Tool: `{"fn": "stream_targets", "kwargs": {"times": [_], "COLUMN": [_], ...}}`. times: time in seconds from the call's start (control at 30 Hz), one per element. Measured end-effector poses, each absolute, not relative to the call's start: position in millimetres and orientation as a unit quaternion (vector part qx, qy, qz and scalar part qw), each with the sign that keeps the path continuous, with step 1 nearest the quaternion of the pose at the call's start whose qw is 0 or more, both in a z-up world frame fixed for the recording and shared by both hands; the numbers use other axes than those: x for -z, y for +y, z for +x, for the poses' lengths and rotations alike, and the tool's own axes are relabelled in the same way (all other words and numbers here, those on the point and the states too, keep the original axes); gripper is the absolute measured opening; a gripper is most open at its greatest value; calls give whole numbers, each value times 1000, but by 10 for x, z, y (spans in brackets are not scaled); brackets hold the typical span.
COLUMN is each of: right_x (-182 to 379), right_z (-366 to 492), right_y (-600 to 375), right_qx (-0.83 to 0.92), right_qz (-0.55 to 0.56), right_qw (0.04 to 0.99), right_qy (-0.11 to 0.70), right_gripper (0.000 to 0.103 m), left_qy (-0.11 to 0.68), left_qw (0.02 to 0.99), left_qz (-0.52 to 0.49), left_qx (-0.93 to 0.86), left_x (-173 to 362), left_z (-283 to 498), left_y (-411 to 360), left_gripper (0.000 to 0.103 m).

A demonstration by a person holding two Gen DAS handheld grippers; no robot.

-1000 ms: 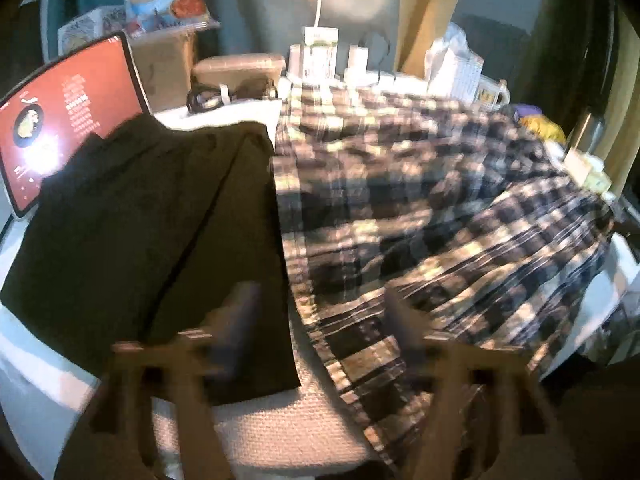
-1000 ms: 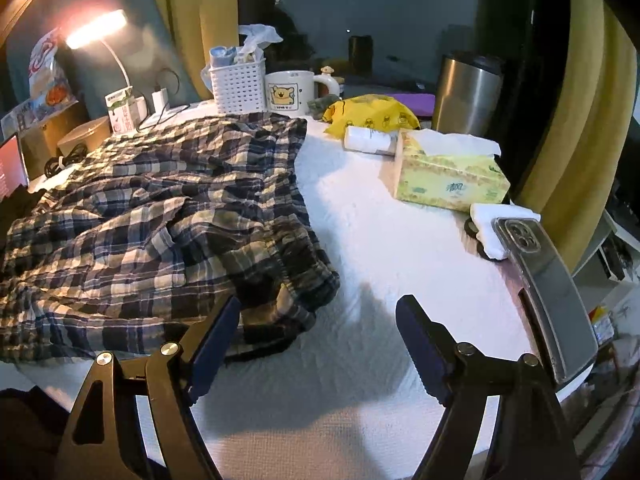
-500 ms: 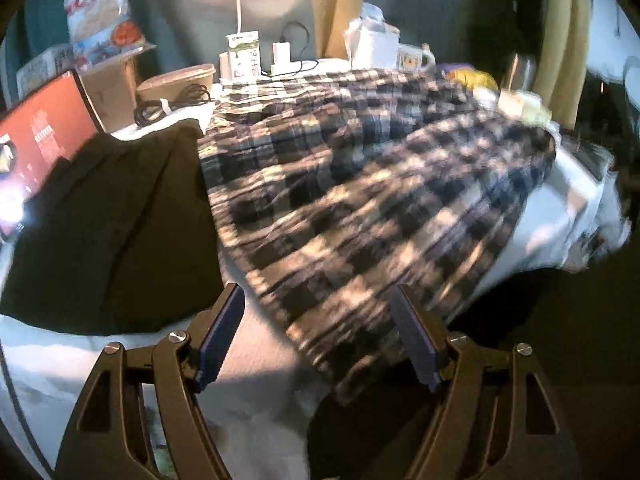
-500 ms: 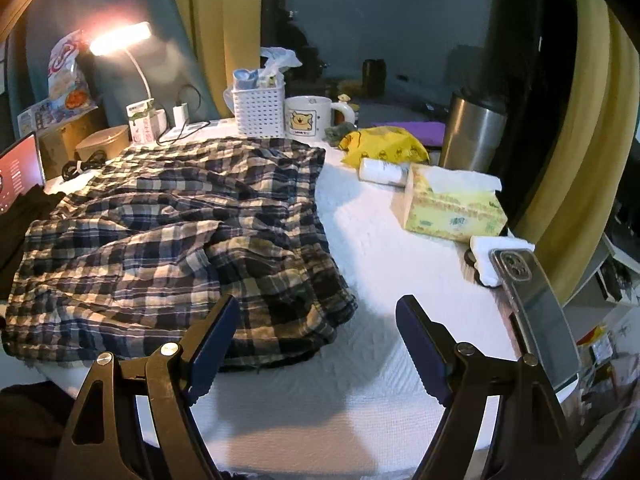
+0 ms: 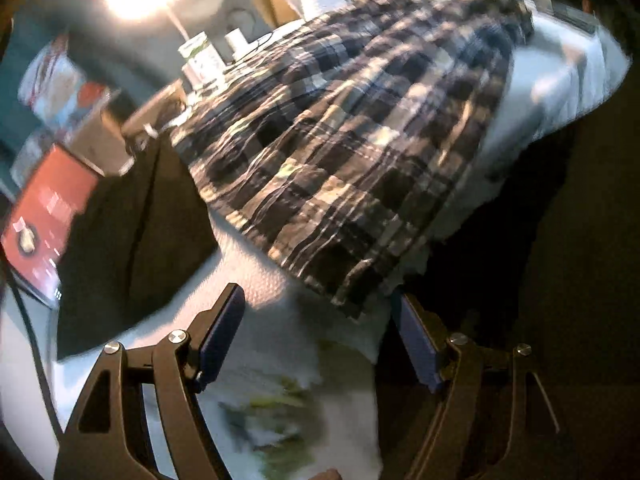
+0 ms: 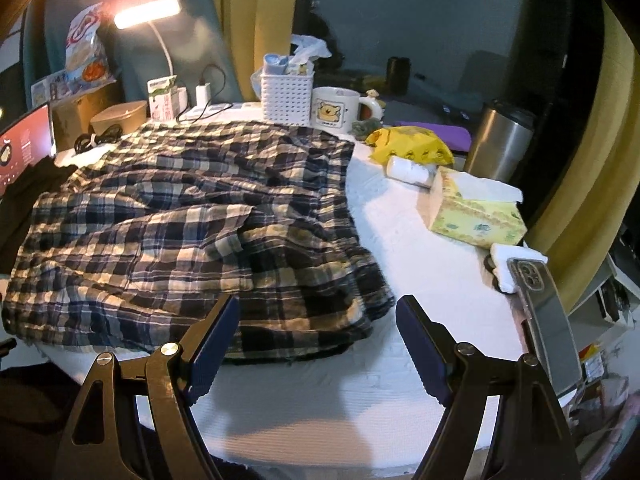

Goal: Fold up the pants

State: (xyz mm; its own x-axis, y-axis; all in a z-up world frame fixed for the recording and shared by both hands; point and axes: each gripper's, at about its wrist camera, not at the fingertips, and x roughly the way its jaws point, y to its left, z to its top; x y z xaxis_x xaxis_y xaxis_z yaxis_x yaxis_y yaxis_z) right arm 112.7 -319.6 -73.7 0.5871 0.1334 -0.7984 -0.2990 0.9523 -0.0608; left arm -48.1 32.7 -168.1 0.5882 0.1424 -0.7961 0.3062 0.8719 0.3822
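Note:
The plaid pants (image 6: 192,232) lie spread and rumpled over a white-covered table (image 6: 420,240); they also show in the left wrist view (image 5: 352,152), blurred and tilted. My right gripper (image 6: 316,340) is open and empty, just in front of the pants' near edge. My left gripper (image 5: 320,332) is open and empty, held off the table's near edge just below the corner of the pants.
A black garment (image 5: 132,216) lies left of the pants beside a red tablet screen (image 5: 44,216). At the back stand a lamp (image 6: 148,12), white basket (image 6: 286,96) and mug (image 6: 340,108). To the right are a tissue box (image 6: 476,212), steel tumbler (image 6: 500,140) and phone (image 6: 548,320).
The left gripper has pulled back toward the table's near edge and tilted; its view is now rotated and blurred. The right gripper has backed away from the pants and risen a little.

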Motion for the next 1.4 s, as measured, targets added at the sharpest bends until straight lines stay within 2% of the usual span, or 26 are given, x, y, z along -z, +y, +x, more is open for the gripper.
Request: {"fn": "stream_targets", "kwargs": {"times": [0.23,0.5,0.8,0.93,1.07,1.1,1.13,1.17,1.27,1.4], "right_x": [730,709,762,798,839,853,865,875,889,933], "right_z": [1116,1106,1106,1093,1099,1104,1107,1107,1107,1114], "right_y": [-3174,-3308,-3374,-3436,-3512,-3524,-3530,-3530,-3521,-3541], "right_qx": [-124,-110,-105,-100,-93,-92,-91,-92,-95,-94], "right_qz": [-106,-97,-89,-84,-75,-73,-72,-71,-69,-67], "right_qw": [886,891,891,891,891,890,890,890,890,888], "right_qy": [435,430,433,436,439,440,441,441,442,445], "right_gripper": [82,82,82,82,82,82,82,82,82,82], "left_qy": [408,372,370,407,408,401,392,393,391,391], "left_qw": [870,910,908,884,883,888,893,894,892,897], "left_qz": [266,180,187,209,216,208,199,192,193,159], "left_qx": [71,41,69,96,90,88,93,102,122,132], "left_x": [1636,1373,1456,1589,1630,1597,1558,1544,1530,1478], "left_z": [-537,-408,-384,-411,-424,-409,-408,-409,-426,-433], "left_y": [242,585,394,320,314,314,310,300,220,271], "left_gripper": [76,75,75,75,75,71,56,49,34,23]}}
